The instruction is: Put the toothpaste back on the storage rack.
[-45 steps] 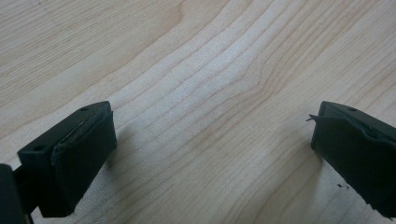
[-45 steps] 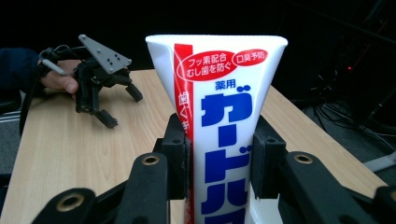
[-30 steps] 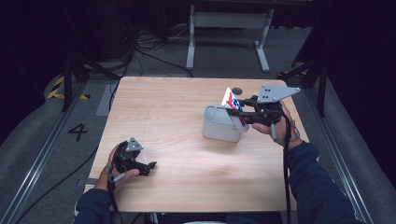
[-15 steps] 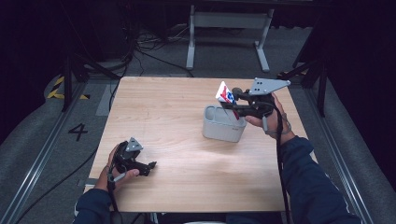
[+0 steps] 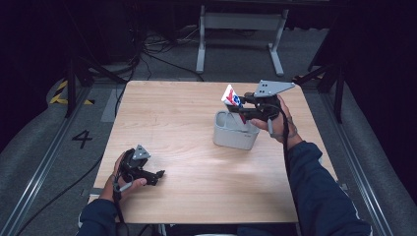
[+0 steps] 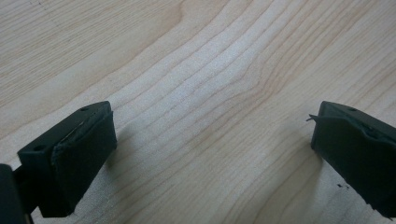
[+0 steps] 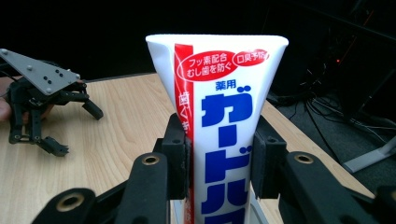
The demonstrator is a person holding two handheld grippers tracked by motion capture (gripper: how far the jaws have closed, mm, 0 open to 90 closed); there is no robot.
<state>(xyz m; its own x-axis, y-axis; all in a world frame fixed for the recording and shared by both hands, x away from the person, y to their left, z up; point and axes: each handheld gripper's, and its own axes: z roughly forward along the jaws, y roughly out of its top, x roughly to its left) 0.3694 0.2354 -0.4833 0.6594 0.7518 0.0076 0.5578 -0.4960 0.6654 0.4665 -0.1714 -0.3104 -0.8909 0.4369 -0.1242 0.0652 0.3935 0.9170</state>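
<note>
The toothpaste tube (image 5: 232,100) stands in the tub (image 5: 235,132) beside the right gripper (image 5: 244,110); the left gripper (image 5: 156,175) lies well left of the tub, nearer the table (image 5: 177,113) front edge

Light wooden worktop (image 5: 187,118), and a grey tub (image 5: 235,132) stands right of centre; left gripper (image 5: 158,174) rests near the front-left corner.

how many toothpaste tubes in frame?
1. The toothpaste tube is clamped in the right gripper, standing in the grey holder at the table's right. The holder's inside is not fully visible, so more could be hidden.
</note>
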